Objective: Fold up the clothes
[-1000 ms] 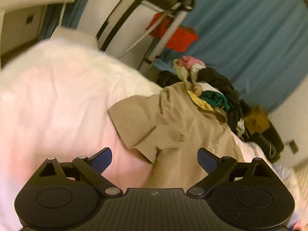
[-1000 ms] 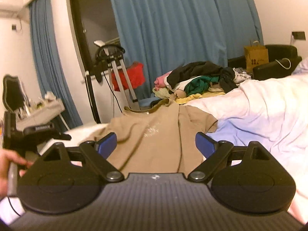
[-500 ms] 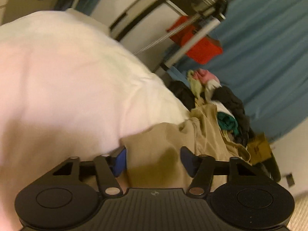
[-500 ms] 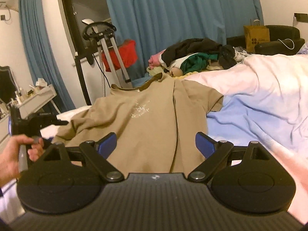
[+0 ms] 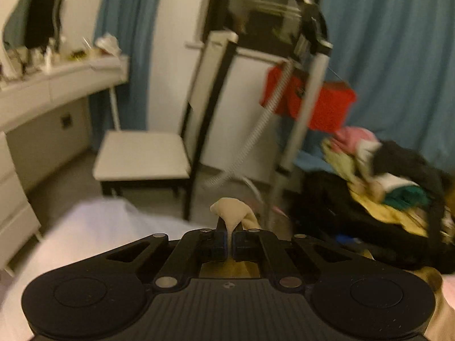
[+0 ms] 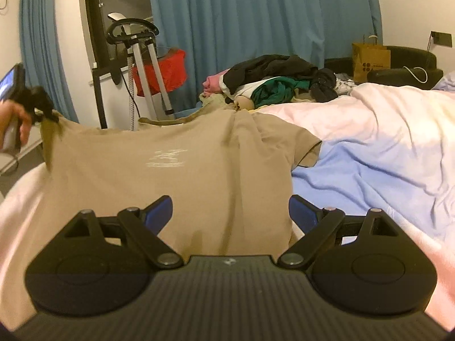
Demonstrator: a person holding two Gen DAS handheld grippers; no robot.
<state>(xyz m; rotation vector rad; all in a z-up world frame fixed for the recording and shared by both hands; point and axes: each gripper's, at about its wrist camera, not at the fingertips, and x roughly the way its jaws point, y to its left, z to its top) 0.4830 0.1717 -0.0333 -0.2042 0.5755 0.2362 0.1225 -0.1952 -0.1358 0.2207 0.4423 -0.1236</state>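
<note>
— Tan T-shirt (image 6: 176, 176), where does it sit for you?

— I see it spread front-up on the pale duvet (image 6: 384, 119), filling the middle of my right wrist view, collar toward 12 o'clock, one sleeve out at 3 o'clock beside the blue sheet (image 6: 355, 176).

— And your left gripper (image 5: 229, 240)?

— Clamped on a pinch of the shirt; a tan tuft (image 5: 231, 209) sticks up past the closed pads. From the right camera I see it at 9 o'clock, lifting the shirt's other sleeve corner off the bed.

— Right gripper (image 6: 230, 213)?

— My right gripper hovers over the hem, jaws spread wide, gripping nothing.

— Behind?

— A heap of clothes (image 6: 273, 82) at 12 o'clock, against blue curtains (image 6: 256, 14).
</note>
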